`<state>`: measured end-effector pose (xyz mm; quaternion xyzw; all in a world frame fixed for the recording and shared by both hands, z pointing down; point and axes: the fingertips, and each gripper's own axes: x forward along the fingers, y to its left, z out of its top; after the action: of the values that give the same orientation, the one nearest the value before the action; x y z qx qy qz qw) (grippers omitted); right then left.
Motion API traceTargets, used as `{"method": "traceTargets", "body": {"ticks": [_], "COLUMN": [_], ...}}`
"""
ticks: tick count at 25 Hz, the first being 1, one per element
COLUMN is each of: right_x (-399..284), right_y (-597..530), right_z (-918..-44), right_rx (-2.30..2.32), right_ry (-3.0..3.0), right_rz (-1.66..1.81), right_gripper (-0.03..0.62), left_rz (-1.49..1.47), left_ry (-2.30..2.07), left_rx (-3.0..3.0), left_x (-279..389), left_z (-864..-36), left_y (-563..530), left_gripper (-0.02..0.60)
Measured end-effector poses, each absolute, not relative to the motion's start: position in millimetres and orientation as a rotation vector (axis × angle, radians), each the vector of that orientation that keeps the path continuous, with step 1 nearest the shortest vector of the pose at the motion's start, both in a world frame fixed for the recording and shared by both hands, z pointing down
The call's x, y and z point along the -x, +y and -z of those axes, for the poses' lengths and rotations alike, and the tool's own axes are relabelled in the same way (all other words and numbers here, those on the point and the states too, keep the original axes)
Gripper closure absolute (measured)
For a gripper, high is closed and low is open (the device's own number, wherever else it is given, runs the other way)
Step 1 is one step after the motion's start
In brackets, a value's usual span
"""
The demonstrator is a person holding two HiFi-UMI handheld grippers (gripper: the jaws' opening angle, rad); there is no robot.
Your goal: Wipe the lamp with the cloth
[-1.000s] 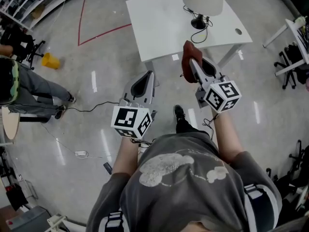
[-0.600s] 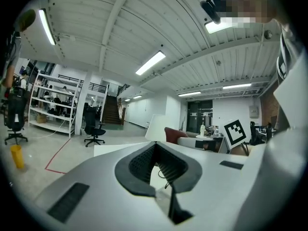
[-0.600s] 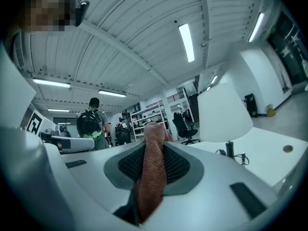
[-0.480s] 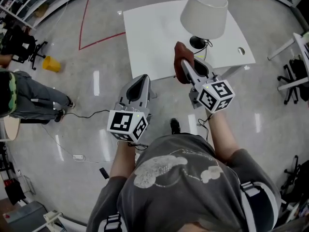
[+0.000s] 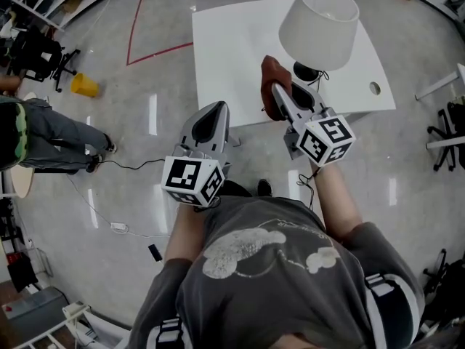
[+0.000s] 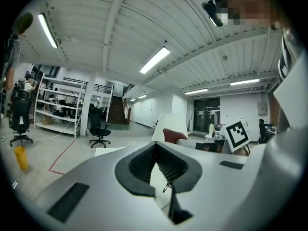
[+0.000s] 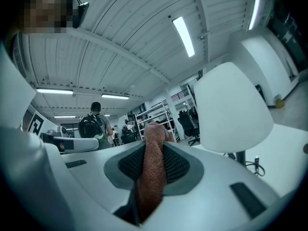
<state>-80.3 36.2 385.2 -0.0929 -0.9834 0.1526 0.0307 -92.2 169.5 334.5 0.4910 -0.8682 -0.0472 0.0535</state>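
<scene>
My right gripper (image 5: 276, 89) clamped the cloth (image 5: 269, 71) near the lamp (image 5: 320, 20); left gripper (image 5: 216, 109) slightly apart, empty. Wiping needed shade contact.

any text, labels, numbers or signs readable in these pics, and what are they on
No readable words or numbers in any view.
Left cube and right cube: black-and-white square marker patterns, not text.
Grey shirt: pale printed graphic, no legible letters.
White lampshade and red-brown cloth: no print visible.
</scene>
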Motion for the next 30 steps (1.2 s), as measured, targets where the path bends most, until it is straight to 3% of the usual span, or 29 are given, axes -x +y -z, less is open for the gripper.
{"method": "traceTargets", "body": {"ticks": [8, 16, 30], "right_x": [91, 159, 222], "right_y": [33, 22, -22], "right_z": [-389, -368, -349], "right_rx": [0.244, 0.025, -0.635], "right_ry": [-3.059, -3.108, -3.103], "right_rz": [-0.433, -0.454, -0.594], "right_gripper": [0.508, 0.508, 0.508], "left_rz": [0.152, 0.162, 0.13], "left_ry": [-2.627, -2.497, -2.159], "left_rx": [-1.554, -1.762, -2.178], "left_x": [113, 195, 293], "left_z": [-343, -331, -308], "left_y": [158, 124, 50], "left_gripper": [0.574, 0.574, 0.574]}}
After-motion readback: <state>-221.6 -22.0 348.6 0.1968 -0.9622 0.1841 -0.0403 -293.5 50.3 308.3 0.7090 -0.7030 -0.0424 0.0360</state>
